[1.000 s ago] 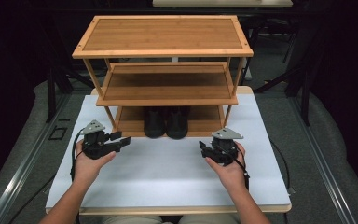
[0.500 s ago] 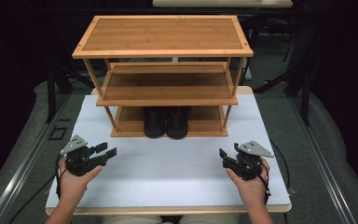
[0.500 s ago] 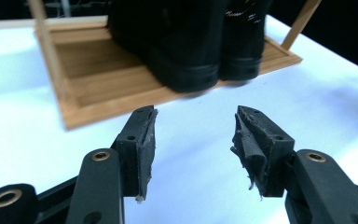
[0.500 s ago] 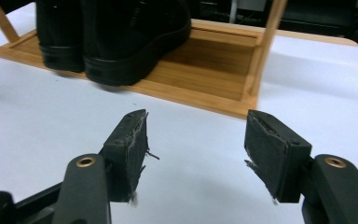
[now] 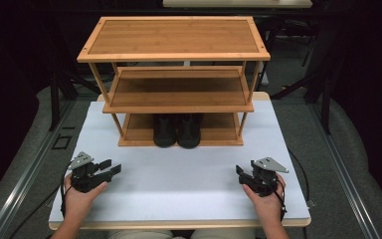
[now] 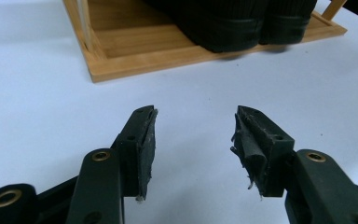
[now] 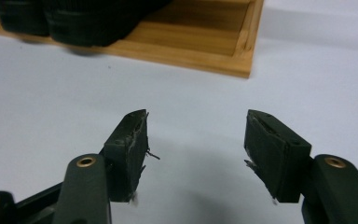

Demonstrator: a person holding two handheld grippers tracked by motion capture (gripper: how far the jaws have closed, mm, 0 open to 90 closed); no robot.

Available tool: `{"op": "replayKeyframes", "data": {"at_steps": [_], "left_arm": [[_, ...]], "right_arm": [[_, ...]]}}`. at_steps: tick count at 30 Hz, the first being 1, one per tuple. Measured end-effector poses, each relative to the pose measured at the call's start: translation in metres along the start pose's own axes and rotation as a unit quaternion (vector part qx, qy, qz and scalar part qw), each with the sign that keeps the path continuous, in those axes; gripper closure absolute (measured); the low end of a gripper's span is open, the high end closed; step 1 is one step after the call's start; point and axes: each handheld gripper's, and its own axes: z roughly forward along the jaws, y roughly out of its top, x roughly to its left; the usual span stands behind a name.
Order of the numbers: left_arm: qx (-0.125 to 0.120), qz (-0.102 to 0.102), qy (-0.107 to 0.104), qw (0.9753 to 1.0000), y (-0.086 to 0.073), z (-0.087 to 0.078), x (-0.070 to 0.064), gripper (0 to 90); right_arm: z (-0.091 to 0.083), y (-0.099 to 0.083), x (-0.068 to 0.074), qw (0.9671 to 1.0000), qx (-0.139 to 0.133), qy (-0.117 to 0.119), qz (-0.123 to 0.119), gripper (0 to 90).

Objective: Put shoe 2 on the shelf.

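Black shoes (image 5: 177, 130), a pair of them, sit side by side on the bottom shelf of the wooden rack (image 5: 174, 55), toes pointing toward the front edge of the table (image 5: 179, 209). They touch each other and fill the middle of that shelf, with bare wood to either side. The two shelves above them carry nothing. The rack itself stands at the back edge of the white table, centred between the left and right edges.

Down at the front, the left gripper (image 5: 110, 168) hovers near the front left corner, held in the person's left hand (image 5: 82, 191), and its jaws stand spread with nothing between them. The left gripper view confirms it: the two black jaws gape wide over plain white tabletop, their pads looking frayed, and beyond them the rack's bottom shelf (image 6: 168, 51) and the shoes (image 6: 242, 23) sit well apart from the tips.

Over on the other side, the right gripper (image 5: 239, 172) hangs near the front right corner in the right hand (image 5: 266, 196), aimed inward toward the middle of the table. Its jaws too are parted and hold nothing. From the right gripper view, the rack's corner lies ahead, with the shoes (image 7: 74, 18) at the upper left, clear of the jaws.

Both grippers are well apart from each other and from the rack.
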Motion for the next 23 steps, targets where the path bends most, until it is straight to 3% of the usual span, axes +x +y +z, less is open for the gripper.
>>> {"op": "replayKeyframes", "data": {"at_steps": [7,23], "left_arm": [[0.013,0.001,-0.013,0.9998,-0.002,0.008,-0.001,48.2],[0.020,0.011,-0.023,0.9995,-0.003,0.015,-0.010,44.6]], "right_arm": [[0.011,-0.004,0.001,0.9996,0.026,0.005,-0.010,39.0],[0.014,-0.006,0.004,0.9995,0.029,0.008,-0.014,38.7]]}}
